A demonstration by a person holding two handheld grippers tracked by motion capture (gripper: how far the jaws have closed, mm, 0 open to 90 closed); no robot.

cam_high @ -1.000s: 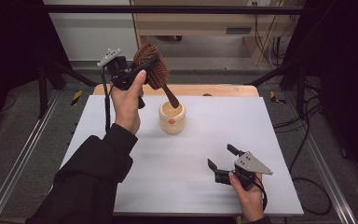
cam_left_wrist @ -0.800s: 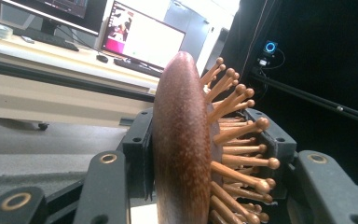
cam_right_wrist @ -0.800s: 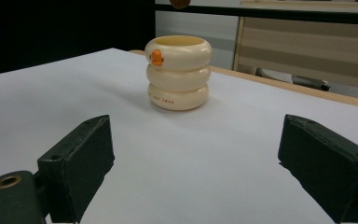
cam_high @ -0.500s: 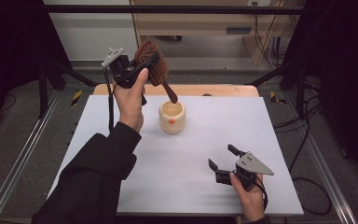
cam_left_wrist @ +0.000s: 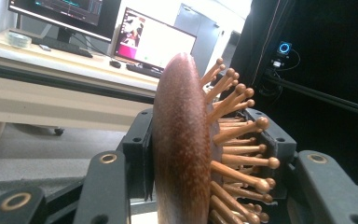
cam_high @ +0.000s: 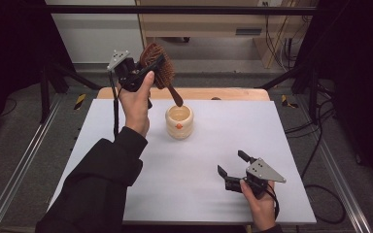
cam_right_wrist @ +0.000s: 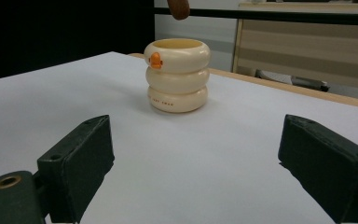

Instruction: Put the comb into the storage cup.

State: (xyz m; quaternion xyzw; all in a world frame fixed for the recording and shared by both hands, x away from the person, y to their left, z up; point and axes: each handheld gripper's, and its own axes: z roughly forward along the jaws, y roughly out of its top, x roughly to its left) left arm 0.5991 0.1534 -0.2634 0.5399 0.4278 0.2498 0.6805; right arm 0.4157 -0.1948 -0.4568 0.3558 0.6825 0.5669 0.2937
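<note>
While the left claw [cam_high: 148,73] keeps the brown wooden bristle hairbrush [cam_high: 159,65] clamped, its handle has tilted over the cream ribbed ceramic cup [cam_high: 179,121]. Lowering it in looks next; the right claw [cam_high: 233,167] rests released on the bench [cam_high: 272,126]

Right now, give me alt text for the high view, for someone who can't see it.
A person's left gripper holds a wooden hairbrush by its head above a cream ringed cup, handle pointing down toward the cup's mouth. The cup stands on a white table. The right gripper rests open near the table's front right.
</note>
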